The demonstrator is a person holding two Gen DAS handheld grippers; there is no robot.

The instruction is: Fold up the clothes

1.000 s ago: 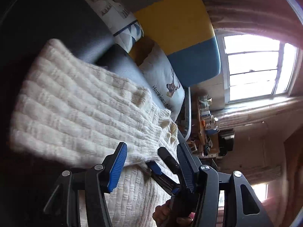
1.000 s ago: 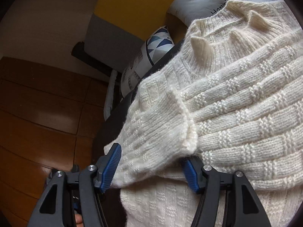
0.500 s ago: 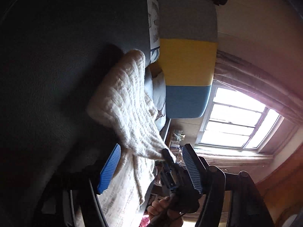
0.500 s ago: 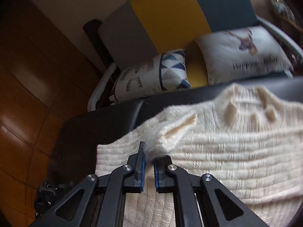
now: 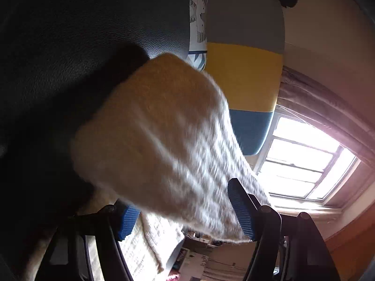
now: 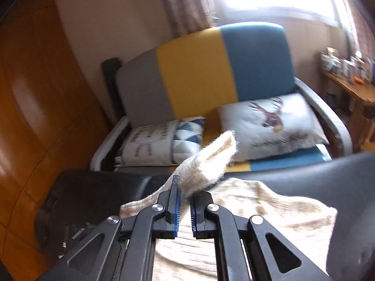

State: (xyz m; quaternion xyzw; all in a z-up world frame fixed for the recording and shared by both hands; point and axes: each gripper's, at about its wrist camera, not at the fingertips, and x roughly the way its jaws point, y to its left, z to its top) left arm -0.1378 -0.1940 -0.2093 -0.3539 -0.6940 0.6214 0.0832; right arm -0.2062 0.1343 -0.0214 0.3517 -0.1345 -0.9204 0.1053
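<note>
While the cream sweater lies on a black padded surface | right gripper clamped on its raised sleeve | left gripper spread apart around knit fabric | sofa holding two cushions

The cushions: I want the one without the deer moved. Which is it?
The triangle-patterned cushion, beside the sofa's grey end; the other cushion carries the deer print and lettering.
</note>
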